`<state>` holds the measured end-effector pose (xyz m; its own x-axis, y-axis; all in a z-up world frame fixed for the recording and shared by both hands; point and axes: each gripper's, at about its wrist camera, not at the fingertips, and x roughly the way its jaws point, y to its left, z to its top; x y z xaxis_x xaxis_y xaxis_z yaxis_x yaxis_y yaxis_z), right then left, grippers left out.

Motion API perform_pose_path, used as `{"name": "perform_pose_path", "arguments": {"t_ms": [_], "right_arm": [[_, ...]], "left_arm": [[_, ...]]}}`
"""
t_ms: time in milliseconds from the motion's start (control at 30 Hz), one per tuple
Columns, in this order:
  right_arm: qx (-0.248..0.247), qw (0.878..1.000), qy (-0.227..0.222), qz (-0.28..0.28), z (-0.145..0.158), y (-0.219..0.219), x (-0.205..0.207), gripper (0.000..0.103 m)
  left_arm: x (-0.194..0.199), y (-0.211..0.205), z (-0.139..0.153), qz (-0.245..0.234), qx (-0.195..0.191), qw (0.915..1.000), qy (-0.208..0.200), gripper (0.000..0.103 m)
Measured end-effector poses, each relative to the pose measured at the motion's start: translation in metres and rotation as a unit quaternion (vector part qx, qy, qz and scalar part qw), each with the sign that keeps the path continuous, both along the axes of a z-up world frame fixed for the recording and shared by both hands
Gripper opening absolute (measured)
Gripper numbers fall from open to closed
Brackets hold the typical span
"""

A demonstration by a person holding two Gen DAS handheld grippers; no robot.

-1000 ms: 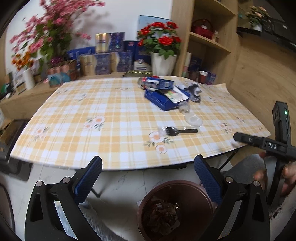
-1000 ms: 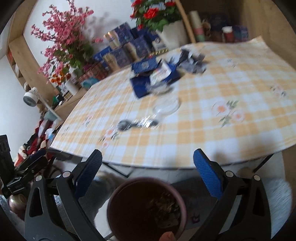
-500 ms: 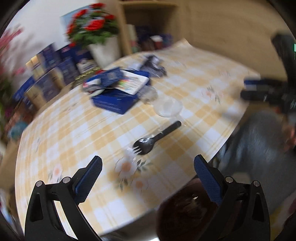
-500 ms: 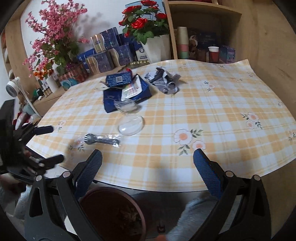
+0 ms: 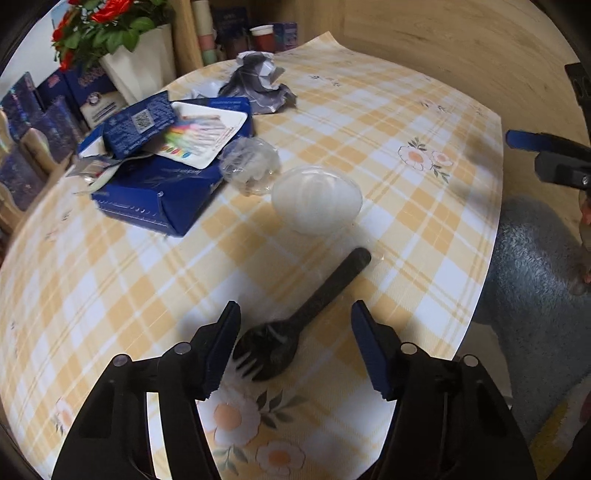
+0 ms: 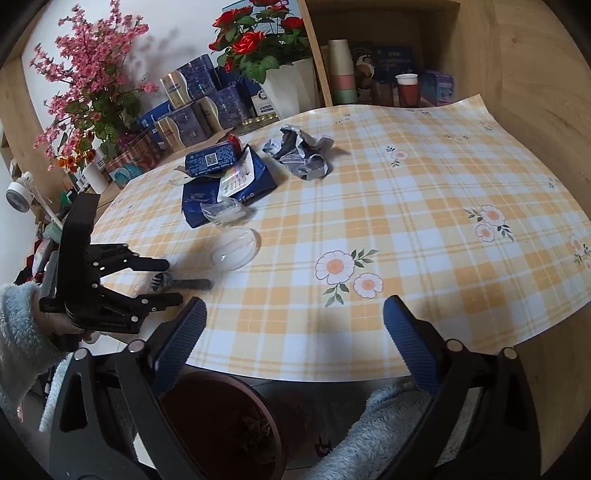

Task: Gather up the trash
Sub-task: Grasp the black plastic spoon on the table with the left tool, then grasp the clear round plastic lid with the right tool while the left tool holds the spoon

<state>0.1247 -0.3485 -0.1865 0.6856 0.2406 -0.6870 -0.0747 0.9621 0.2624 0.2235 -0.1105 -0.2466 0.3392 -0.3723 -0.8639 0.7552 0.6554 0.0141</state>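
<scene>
One black plastic fork [image 5: 295,325] lies on the checked table [image 5: 424,206], its head between the left gripper [image 5: 295,332]'s closing jaws, untouched; the right gripper [image 6: 295,325] hovers wide open, empty.

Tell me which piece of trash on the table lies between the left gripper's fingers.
The black plastic fork: its head sits between the left gripper fingers, untouched. The clear lid, crumpled wrapper and blue box lie farther off.

A table under a yellow checked cloth [image 6: 424,206] stands by wooden shelves [image 6: 369,48] and a white wall [image 6: 159,22]
</scene>
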Motion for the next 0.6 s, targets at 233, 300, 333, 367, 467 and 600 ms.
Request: {"name": "perform_pose_path", "arguments": {"t_ms": [233, 300, 333, 367, 467, 600], "right_arm": [[-0.011, 1.0, 0.005, 0.002, 0.0, 0.008, 0.005, 0.089], [-0.017, 1.0, 0.008, 0.003, 0.0, 0.01, 0.007, 0.089], [-0.02, 1.0, 0.01, 0.004, -0.001, 0.012, 0.009, 0.089], [-0.02, 1.0, 0.012, 0.004, 0.0, 0.012, 0.01, 0.089], [-0.021, 1.0, 0.015, 0.008, -0.002, 0.017, 0.013, 0.089], [-0.038, 0.999, 0.022, 0.02, -0.008, 0.028, 0.02, 0.089]], "left_arm": [[0.005, 0.006, 0.002, 0.041, -0.045, 0.9981, 0.009, 0.057], [0.004, 0.01, 0.003, 0.051, -0.058, 0.997, 0.003, 0.021], [0.004, 0.016, 0.004, 0.068, -0.078, 0.9946, 0.013, 0.014], [0.004, 0.02, 0.005, 0.08, -0.083, 0.9932, 0.012, 0.003], [-0.003, 0.039, 0.007, 0.121, -0.119, 0.9854, 0.009, 0.001], [-0.009, 0.07, 0.016, 0.184, -0.193, 0.9635, 0.027, 0.001]]}}
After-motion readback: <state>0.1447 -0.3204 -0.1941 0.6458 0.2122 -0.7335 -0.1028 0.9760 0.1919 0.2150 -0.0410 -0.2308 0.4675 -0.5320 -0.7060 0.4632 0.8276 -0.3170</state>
